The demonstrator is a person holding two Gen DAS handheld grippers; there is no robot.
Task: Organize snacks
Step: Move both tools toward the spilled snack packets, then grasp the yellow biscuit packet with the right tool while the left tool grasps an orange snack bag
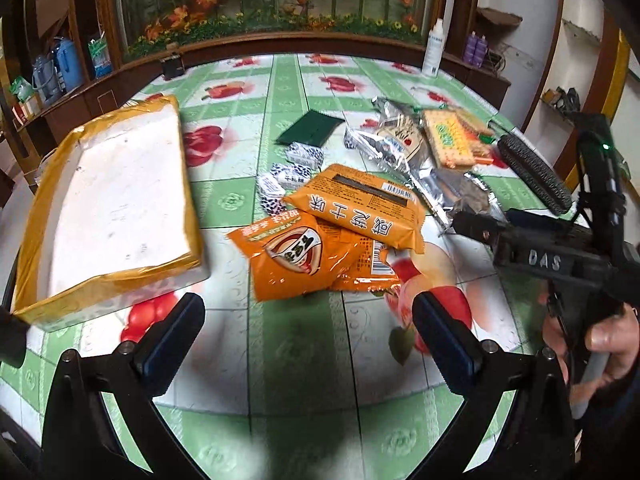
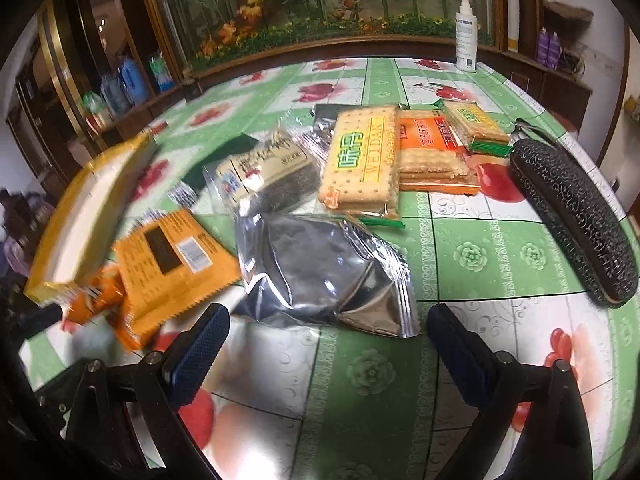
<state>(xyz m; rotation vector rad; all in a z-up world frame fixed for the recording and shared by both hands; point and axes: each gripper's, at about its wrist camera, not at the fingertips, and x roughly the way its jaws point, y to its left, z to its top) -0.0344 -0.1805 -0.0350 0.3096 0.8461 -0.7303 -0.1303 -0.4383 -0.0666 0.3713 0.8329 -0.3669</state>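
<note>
Left tongs (image 1: 308,336) right up close, spread wide over the counter (image 1: 304,360) with its green-and-fruit cloth, nothing between the pads. Right tongs (image 2: 328,344) same story: wide apart, empty, hanging just short of a silver foil packet (image 2: 324,276).

Biggest thing out there is the white foam tray (image 1: 120,208) edged in yellow tape, sitting at the left side of the counter, nothing visible in it. Over on the far right, a long black patterned case (image 2: 576,224) lies by the counter edge.

The snacks are scattered across the middle. That silver foil packet is nearest the right tongs. Behind it, a Weidan cracker pack (image 2: 362,160) lies flat, an orange cracker pack (image 2: 432,156) just beside it to the right, and a smaller cracker pack (image 2: 476,128) beyond that. Left of the crackers, a clear-wrapped dark snack (image 2: 268,172).

Ahead of the left tongs, two orange packets overlap: the flat one (image 1: 360,204) rests on the crumpled one (image 1: 296,256). Further back, several small black-and-white wrapped sweets (image 1: 288,176), and a dark green sachet (image 1: 310,128). A white spray bottle (image 2: 467,36) stands at the far edge.
</note>
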